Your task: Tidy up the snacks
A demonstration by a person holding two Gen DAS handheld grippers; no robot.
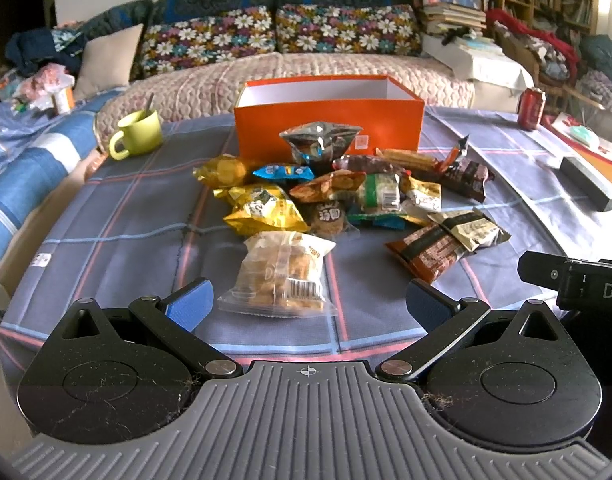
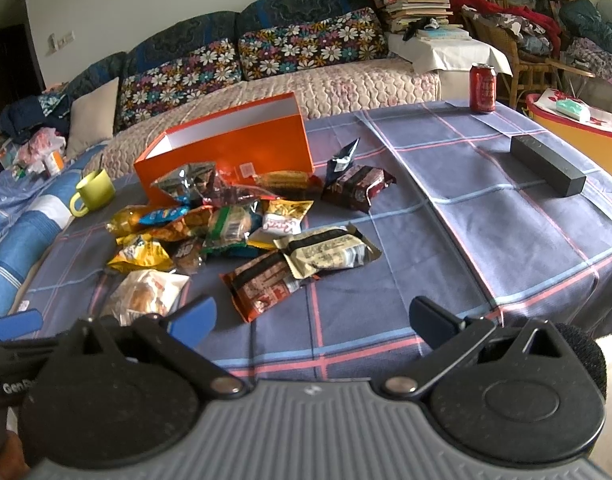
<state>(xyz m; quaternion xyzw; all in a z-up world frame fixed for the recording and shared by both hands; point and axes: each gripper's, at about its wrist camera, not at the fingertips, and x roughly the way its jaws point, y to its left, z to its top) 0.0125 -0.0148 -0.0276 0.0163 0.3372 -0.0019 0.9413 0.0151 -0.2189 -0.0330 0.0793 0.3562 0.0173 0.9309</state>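
Snack pile (image 1: 329,196) mid-table in front of orange box (image 1: 327,120); both grippers spread wide, holding nothing.

Mug (image 1: 136,134) near far-left table edge, bare cloth (image 1: 118,236) between it and pile. Left gripper (image 1: 309,306) low over near edge, clear bag (image 1: 284,276) just ahead, between its fingers, not touched. Right gripper (image 2: 311,324) beside it, over bare cloth; brown pack (image 2: 262,286) just ahead-left, cream pack (image 2: 327,252) overlapping it. Box open-topped, behind pile, against far edge. Right half of table mostly free: black bar (image 2: 547,166) well apart from pile, can (image 2: 483,88) at far-right edge.
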